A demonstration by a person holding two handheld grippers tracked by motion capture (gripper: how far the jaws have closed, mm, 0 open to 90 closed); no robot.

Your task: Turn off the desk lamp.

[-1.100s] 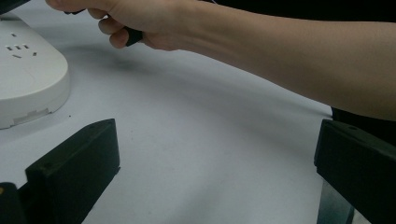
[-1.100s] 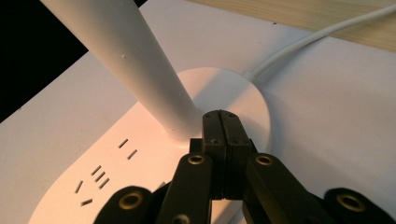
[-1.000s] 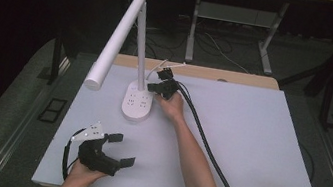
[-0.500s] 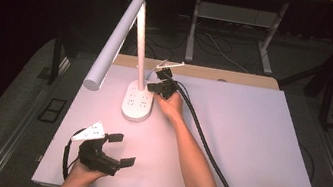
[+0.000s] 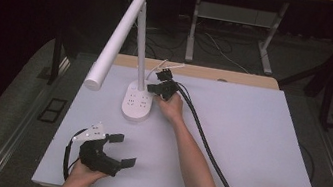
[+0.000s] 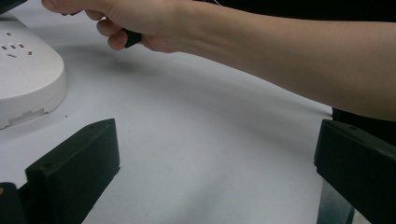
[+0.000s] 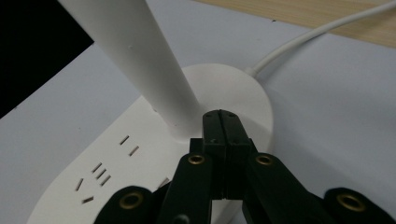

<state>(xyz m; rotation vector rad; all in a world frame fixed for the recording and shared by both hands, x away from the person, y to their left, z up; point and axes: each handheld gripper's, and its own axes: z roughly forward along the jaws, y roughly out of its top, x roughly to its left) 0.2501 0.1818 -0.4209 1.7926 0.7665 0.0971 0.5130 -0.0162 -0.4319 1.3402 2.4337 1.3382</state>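
A white desk lamp (image 5: 117, 40) stands on an oval white base (image 5: 137, 101) with socket slots, at the back left of the white table. My right gripper (image 5: 152, 88) is shut, its tips right at the foot of the lamp stem over the base. In the right gripper view the closed jaws (image 7: 223, 122) meet at the stem (image 7: 140, 60), with nothing between them. My left gripper (image 5: 124, 150) rests low near the front left edge, jaws wide open. In the left gripper view nothing lies between its open fingers (image 6: 79, 163).
The lamp's white cord (image 7: 317, 32) runs off the base toward the wooden strip (image 5: 198, 71) at the table's back edge. A thick black cable (image 5: 207, 145) trails along the right forearm (image 5: 190, 153). The table's right half (image 5: 268, 140) is bare.
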